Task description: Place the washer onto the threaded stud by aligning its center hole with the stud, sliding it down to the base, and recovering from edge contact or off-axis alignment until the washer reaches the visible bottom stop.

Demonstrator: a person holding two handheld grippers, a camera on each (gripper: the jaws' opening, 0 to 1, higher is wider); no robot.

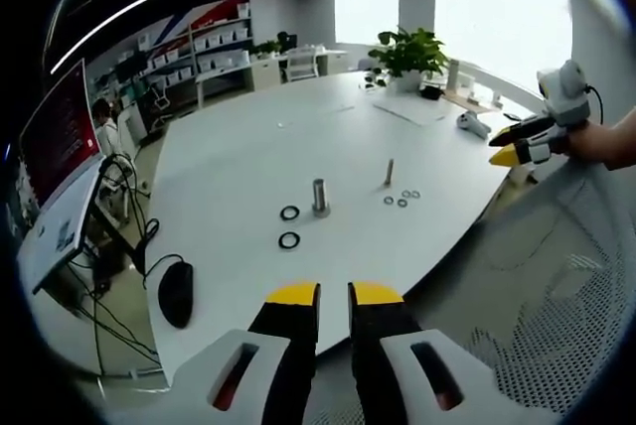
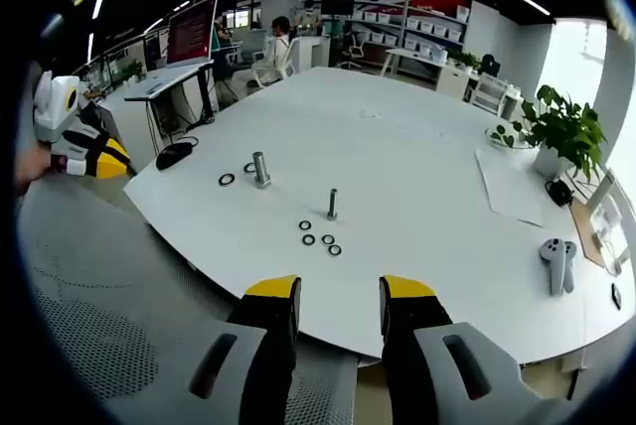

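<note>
Tongs on both sides, left and right, are hanging apart, empty, off the table edge; washers are lying beside the stud.

Both views off the table's edge, facing inward, far back, sharing white table with studs.

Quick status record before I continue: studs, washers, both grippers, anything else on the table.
table: large white table
thick stud: thick stud upright, nothing on it
large washers: two large washers flat beside the thick stud
thin stud: thin stud upright, bare
small washers: four small washers flat near the thin stud
left gripper: left gripper off the table edge, jaws slightly apart, empty
right gripper: right gripper off the table edge, open, empty
other: mouse, potted plant, handheld controller
</note>
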